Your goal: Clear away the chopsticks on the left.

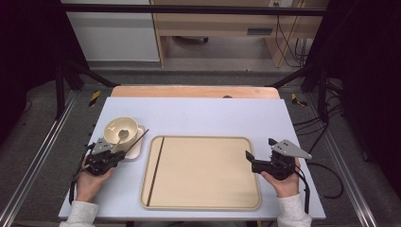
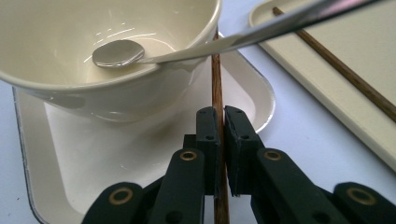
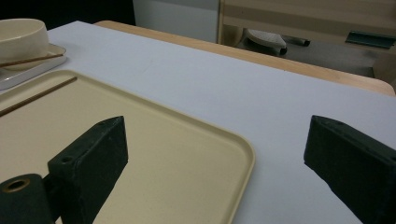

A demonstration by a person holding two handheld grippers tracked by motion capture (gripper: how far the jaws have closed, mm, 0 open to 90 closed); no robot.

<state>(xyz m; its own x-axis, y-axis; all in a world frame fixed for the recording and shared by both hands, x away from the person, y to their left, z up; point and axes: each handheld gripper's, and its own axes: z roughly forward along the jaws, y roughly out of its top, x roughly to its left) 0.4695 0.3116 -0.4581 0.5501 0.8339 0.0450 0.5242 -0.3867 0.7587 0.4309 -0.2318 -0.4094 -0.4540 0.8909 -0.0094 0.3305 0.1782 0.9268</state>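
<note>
A cream bowl (image 1: 120,130) with a metal spoon (image 1: 122,135) in it stands on a square cream plate (image 1: 137,147) at the left of the table. A brown chopstick (image 2: 217,84) lies slanted over the plate's edge beside the bowl, and my left gripper (image 2: 220,116) is shut on its near end. In the high view that gripper (image 1: 119,153) sits at the plate's near corner. A second chopstick (image 1: 156,170) lies along the left side of the beige tray (image 1: 203,189). My right gripper (image 1: 260,149) stands open with nothing between its fingers, at the tray's right edge (image 3: 243,154).
The tray takes up the middle of the grey table top. A wooden strip (image 1: 194,91) runs along the table's far edge. Black frame posts and cables (image 1: 326,165) stand off the table to the right. Bare grey surface lies beyond the tray.
</note>
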